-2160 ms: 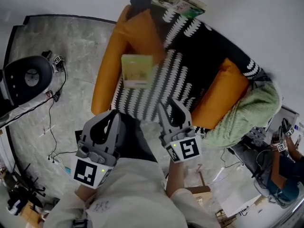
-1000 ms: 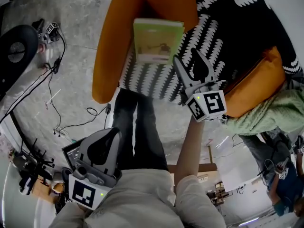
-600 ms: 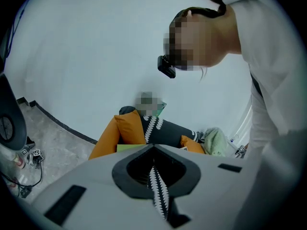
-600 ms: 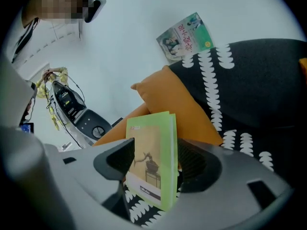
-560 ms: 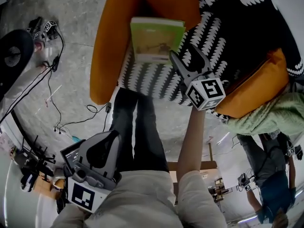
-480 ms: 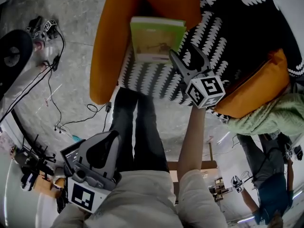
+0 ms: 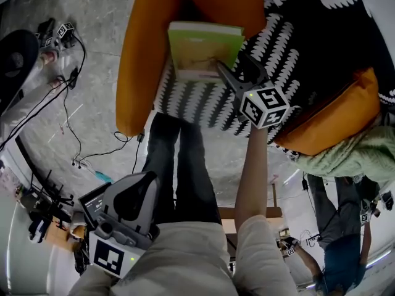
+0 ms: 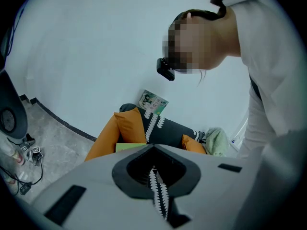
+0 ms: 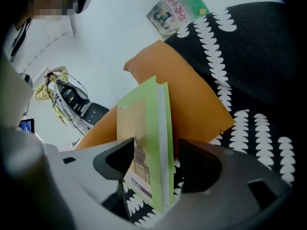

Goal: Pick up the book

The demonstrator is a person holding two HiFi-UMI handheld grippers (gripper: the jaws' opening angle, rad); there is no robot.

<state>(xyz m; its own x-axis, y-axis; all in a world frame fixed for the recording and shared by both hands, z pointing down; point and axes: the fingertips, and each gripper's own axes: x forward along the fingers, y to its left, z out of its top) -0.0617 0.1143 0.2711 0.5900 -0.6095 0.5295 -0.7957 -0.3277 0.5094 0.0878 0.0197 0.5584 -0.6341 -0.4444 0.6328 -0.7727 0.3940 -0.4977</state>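
- One relation decides my next move: the flat green softcover book (image 7: 200, 51) lies at about 10 o'clock from my right gripper (image 7: 229, 60) in the head view, with its near corner already between the jaws.
- The book rests on the seat of the black sofa with white leaf print (image 7: 296, 48). Its far end, toward 12 o'clock, is against the orange cushion (image 7: 148, 54).
- In the right gripper view the book (image 9: 144, 114) sits edge-on in the gap and stretches away along the line the jaws point. I judge its long axis to be in line with my reach, not across it.
- The right gripper's (image 9: 156, 145) jaws have just been opening and stand wide. One is on the cover side and one on the page-edge side, where a gap is visible, so nothing is clamped.
- My left gripper (image 7: 139, 184) hangs near 7 o'clock by my body, well apart from the book. Its jaws are together and hold nothing (image 8: 153, 147).
- The right hand is clearly the nearer one, so what's left for it is probably just to squeeze.
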